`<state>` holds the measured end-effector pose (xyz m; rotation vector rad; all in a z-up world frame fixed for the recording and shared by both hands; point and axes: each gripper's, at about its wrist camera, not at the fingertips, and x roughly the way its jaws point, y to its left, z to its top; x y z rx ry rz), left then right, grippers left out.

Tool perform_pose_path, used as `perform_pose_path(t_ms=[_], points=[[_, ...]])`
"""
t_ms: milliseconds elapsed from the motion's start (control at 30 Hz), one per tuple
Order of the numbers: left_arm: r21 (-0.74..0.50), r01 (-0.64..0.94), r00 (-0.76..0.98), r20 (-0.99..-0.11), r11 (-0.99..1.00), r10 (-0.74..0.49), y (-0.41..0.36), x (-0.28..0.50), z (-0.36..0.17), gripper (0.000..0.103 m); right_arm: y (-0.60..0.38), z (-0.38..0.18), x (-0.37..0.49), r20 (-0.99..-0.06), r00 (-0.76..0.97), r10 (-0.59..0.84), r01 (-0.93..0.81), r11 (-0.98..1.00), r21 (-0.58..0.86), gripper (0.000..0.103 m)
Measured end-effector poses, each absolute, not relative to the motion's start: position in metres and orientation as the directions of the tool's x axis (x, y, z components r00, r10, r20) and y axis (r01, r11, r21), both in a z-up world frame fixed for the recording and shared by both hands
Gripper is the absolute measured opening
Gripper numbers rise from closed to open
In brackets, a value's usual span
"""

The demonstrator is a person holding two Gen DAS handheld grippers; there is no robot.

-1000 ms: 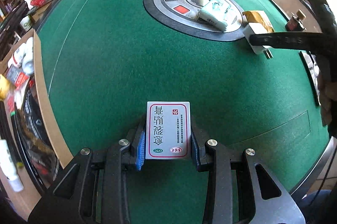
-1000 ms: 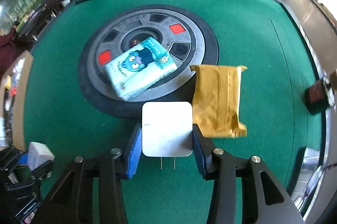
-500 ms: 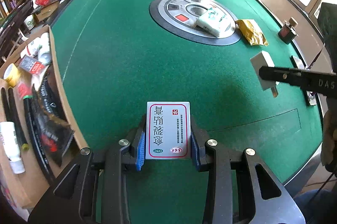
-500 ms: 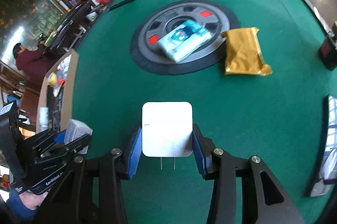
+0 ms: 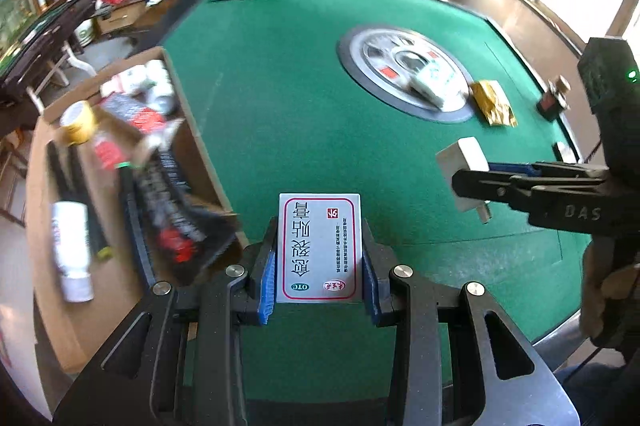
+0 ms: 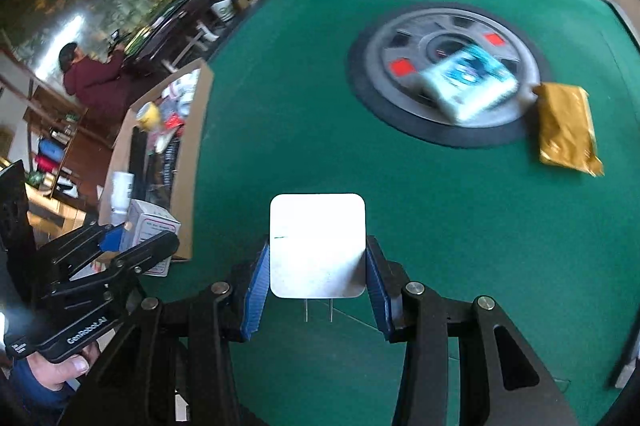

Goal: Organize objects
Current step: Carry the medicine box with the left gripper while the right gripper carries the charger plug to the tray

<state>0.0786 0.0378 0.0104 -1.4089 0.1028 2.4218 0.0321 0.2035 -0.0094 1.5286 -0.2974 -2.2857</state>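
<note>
A white medicine box is held pinched between the blue pads of the left gripper, its long axis running along the fingers, printed face up. A white plug adapter is clamped in the right gripper, prongs pointing back toward the camera. Both items are carried clear above the green table. The cardboard box of collected items is seen at the table's left edge, directly left of the left gripper and close to it; the right gripper is placed further right, so the left hand is judged the nearer for a deposit. A tissue pack on the table's centre disc and a gold packet beside it lie at the far right, not yet collected. Compared with a second ago, both grippers have been drawn back from the centre disc and swung left, bringing the cardboard box fully into view.
</note>
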Motion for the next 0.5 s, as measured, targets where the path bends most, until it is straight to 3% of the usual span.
perform_pose_path(t_ms=[500], points=[[-0.096, -0.067, -0.524, -0.843, -0.993, 0.117, -0.073, 0.090, 0.020, 0.034, 0.087, 0.016, 0.005, -0.811, -0.278, -0.515, 0.420, -0.824, 0.379, 0.044]])
